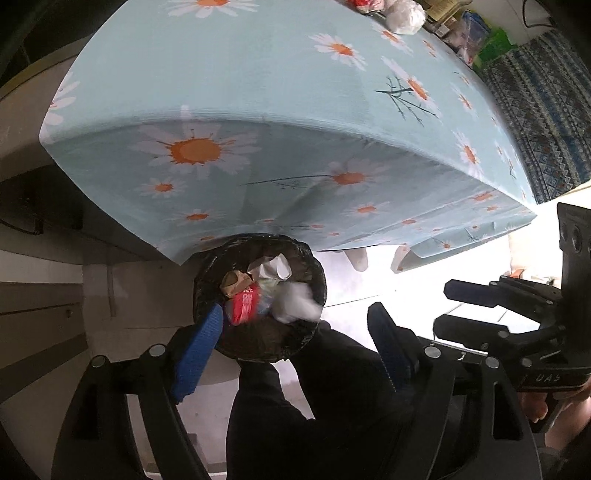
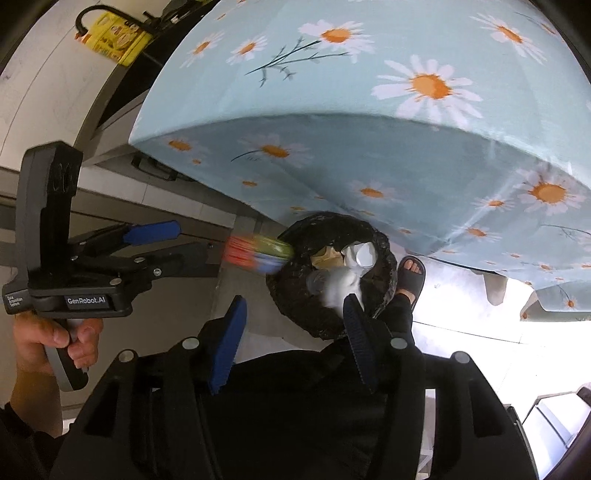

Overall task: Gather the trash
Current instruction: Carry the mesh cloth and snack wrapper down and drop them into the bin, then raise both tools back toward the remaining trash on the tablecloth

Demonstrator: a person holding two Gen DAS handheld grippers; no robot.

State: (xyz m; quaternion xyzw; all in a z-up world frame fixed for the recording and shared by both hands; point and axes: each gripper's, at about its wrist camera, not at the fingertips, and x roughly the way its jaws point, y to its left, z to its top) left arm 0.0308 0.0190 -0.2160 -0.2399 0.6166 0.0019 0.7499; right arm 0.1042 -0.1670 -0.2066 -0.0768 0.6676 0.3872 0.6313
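Both hand-held grippers point down over the black-lined trash bin (image 1: 258,299) on the floor, tucked against the hanging edge of the daisy-print cloth (image 1: 229,92) that covers the surface; the left hand-held gripper (image 1: 291,343) stands open, its blue pads either side of the bin's rim, nothing pressed between them; the right hand-held gripper (image 2: 291,343) is open too, gripping nothing; a blurred white wad (image 2: 341,286) lies just beyond its right pad, over the bin's mouth; a blurred red and green packet (image 2: 258,253) shows in mid-air at the bin's left rim; crumpled white paper (image 1: 275,267) and a brown scrap (image 1: 234,282) already lie inside; a sandalled foot (image 2: 410,277) stands beside the bin; more white trash (image 1: 404,14) sits at the far end of the surface.
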